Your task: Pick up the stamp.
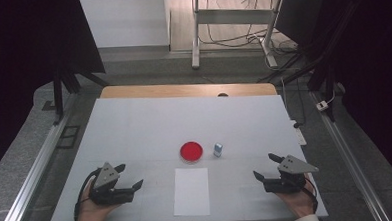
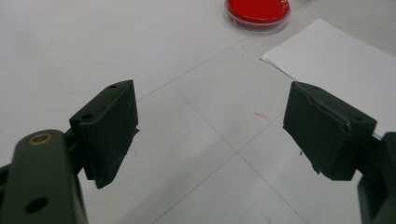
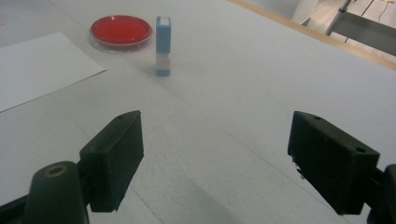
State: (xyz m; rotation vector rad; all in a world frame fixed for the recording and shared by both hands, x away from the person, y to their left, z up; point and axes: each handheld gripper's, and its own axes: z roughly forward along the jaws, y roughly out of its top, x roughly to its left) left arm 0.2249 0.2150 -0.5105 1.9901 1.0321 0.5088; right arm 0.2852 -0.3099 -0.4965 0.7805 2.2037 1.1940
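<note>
White table top [image 1: 134, 128] w/ faint seam lines and a wood edge at the far side. On it, near the middle: a round red dish [image 1: 191, 151], a small blue-and-white block [image 1: 218, 149] standing upright just beside it, and a white paper sheet [image 1: 191, 191] lying flat, near the front edge.

The left gripper [image 1: 129, 176] and the right gripper [image 1: 264, 166] sit low at either side — jaws spread wide, nothing between them, each held in a hand.
</note>
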